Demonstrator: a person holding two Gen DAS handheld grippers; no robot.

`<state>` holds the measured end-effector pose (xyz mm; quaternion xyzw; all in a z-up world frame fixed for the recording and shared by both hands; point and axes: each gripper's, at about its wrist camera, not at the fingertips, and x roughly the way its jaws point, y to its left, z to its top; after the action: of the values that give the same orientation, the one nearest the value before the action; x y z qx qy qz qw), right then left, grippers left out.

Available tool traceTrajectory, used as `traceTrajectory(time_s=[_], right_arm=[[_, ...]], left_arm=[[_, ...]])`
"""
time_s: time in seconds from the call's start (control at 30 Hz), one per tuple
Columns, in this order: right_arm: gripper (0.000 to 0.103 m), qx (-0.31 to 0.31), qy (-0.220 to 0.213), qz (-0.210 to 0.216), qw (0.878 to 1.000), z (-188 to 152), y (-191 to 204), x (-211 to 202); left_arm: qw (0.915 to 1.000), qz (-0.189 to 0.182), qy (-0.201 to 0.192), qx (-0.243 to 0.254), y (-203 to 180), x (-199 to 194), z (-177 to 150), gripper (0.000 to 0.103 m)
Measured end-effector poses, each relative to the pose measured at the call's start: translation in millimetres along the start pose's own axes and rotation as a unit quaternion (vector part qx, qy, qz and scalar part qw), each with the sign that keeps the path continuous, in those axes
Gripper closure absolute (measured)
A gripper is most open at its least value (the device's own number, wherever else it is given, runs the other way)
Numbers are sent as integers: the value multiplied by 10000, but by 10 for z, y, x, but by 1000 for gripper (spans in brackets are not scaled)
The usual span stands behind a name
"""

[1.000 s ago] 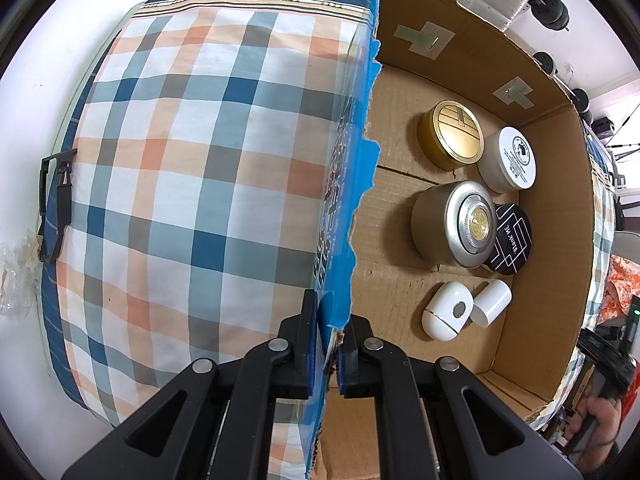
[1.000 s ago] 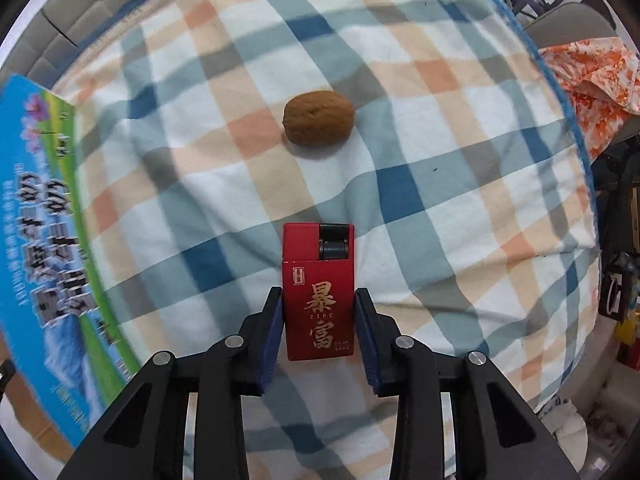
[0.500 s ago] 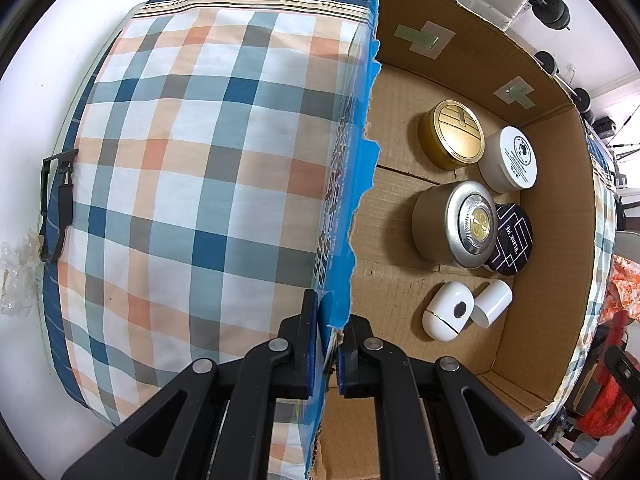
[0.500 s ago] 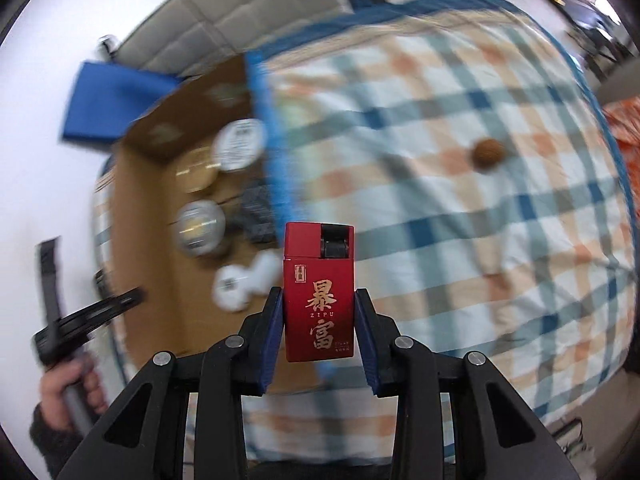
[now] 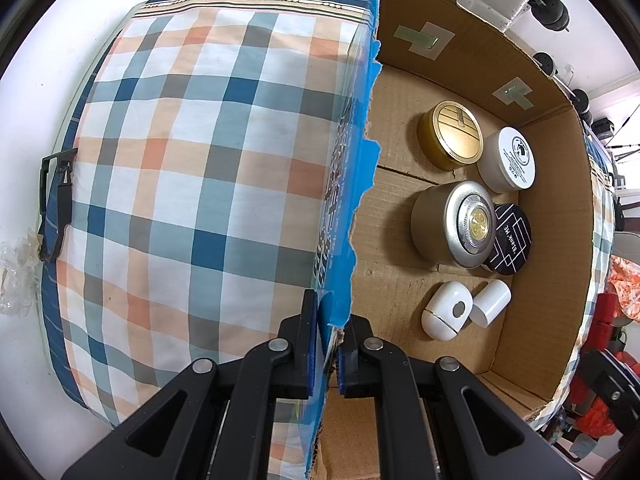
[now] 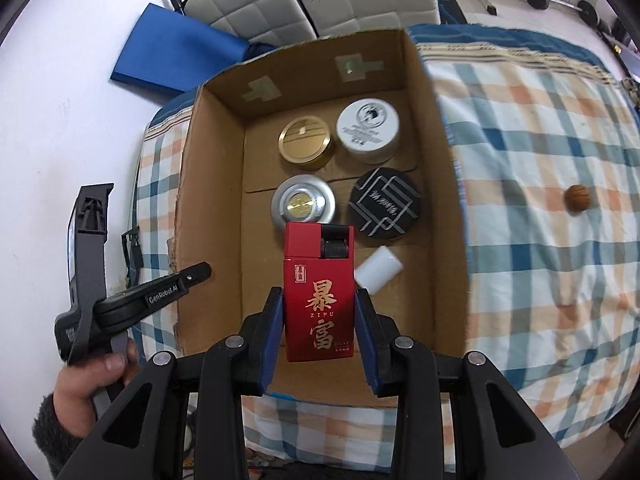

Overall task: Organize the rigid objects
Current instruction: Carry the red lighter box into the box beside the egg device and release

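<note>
Along the near wall of the cardboard box [image 5: 472, 80], in the left wrist view, the left gripper [image 5: 328, 344] points straight down with its jaws nipped tight on the torn blue edge. Should that pinch slip or pull sideways, the wall could tear further or the box could slide on the checked cloth [image 5: 192, 168], upsetting the tins inside. Within the box, against its far wall, sit a gold tin [image 5: 450, 136] and a white jar [image 5: 508, 160]; nearer the gripper are a silver tin [image 5: 452, 224] touching a black-lidded jar [image 5: 510, 240], then a white capsule [image 5: 444, 316] beside a white cylinder [image 5: 490, 302].

Above the box, in the right wrist view, the right gripper [image 6: 319, 316] tilts steeply down, its pads clamped on a red lighter [image 6: 319, 292]. The lighter hangs over the box's near half, with the silver tin and white cylinder close beneath. Released from this height it may knock them or land on one. Right of the box, a walnut [image 6: 577, 199] waits on the cloth. A person's hand [image 6: 96, 376] grips the left gripper's handle.
</note>
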<state>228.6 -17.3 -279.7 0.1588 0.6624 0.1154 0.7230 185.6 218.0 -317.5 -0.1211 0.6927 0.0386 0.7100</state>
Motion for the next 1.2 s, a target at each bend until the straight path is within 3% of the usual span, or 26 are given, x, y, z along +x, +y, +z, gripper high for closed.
traceTrajectory(time_s=[0.47, 0.8, 0.97, 1.03, 1.2], right_arm=[[66, 265, 538, 153, 9981, 158, 206, 845], [65, -20, 847, 90, 9964, 157, 438, 1074], [47, -75, 950, -137, 9954, 161, 464, 1122], [29, -50, 941, -335, 9950, 164, 414, 1110], [5, 48, 896, -457, 9949, 181, 261, 1052]], left_arm=[[10000, 12, 18, -20, -11, 21, 15, 98], [10000, 9, 21, -35, -15, 24, 15, 98], [10000, -31, 27, -81, 15, 20, 13, 98], [9999, -45, 32, -86, 21, 12, 10, 98], [10000, -4, 28, -73, 19, 5, 4, 98]])
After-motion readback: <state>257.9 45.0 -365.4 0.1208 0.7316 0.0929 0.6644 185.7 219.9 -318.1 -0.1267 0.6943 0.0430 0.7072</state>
